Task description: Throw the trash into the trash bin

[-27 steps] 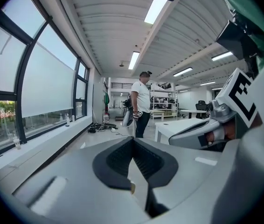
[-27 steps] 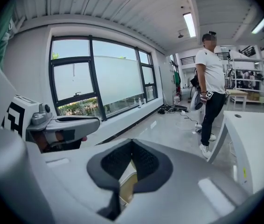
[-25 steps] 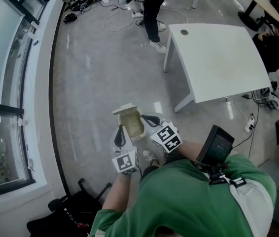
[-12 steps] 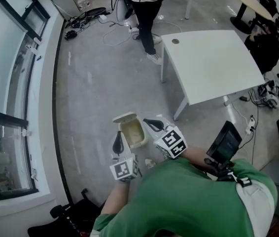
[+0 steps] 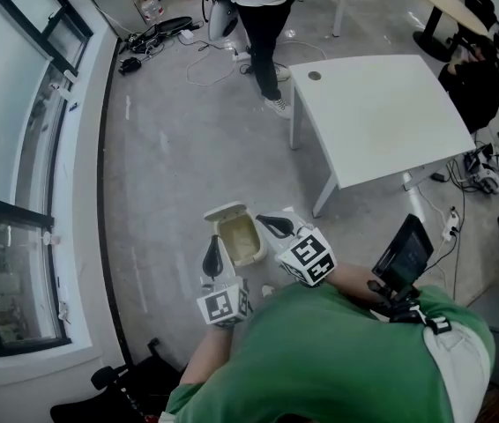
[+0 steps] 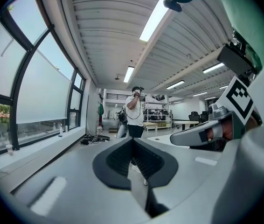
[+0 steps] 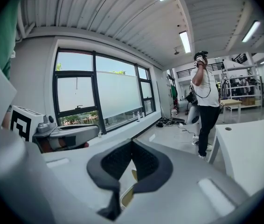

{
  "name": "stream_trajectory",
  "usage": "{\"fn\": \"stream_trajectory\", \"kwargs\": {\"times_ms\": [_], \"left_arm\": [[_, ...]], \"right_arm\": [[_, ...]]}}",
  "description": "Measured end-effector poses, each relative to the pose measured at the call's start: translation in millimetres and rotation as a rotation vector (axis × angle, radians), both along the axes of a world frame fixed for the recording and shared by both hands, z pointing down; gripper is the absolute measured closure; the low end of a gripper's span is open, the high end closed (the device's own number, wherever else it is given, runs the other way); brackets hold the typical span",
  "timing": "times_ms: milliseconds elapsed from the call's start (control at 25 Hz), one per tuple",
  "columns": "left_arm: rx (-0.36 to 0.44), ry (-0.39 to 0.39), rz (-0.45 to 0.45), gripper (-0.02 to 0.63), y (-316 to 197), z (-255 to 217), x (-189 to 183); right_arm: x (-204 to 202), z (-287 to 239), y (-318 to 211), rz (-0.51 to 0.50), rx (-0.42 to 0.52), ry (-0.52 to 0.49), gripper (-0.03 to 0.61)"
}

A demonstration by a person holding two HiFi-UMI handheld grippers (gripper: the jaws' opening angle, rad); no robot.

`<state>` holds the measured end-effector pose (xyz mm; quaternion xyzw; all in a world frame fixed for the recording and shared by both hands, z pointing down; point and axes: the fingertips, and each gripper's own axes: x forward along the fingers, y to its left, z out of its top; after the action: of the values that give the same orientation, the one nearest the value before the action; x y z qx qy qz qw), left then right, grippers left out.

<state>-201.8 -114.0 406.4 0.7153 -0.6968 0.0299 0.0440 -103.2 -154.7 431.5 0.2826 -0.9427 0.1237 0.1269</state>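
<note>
So the person in the green shirt is standing over a small cream plastic trash bin (image 5: 239, 234) that sits on the grey concrete floor (image 5: 170, 148), right by their feet. Its lid is flipped open toward the far side, and the inside looks yellowish, though I can't make out what's in it. The left gripper (image 5: 212, 256) hangs at the bin's near-left edge and the right gripper (image 5: 265, 222) at its right edge, both pointing away from the person. Both pairs of jaws are pressed together with nothing pinched in them. Off to the far right there's a white rectangular table (image 5: 382, 113). Beyond it, another person in a white top and dark trousers (image 5: 263, 16) is standing. Big dark-framed windows (image 5: 11, 148) run down the left wall.
</note>
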Motion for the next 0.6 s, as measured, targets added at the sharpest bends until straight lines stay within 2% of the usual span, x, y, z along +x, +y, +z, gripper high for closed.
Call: {"fn": "stream_trajectory", "kwargs": {"times_ms": [600], "left_arm": [[0.013,0.004,0.013,0.607,-8.7,-2.7,-9.9]], "right_arm": [[-13.7,-2.1,-3.8,0.019,0.006,-0.024,0.575]]}}
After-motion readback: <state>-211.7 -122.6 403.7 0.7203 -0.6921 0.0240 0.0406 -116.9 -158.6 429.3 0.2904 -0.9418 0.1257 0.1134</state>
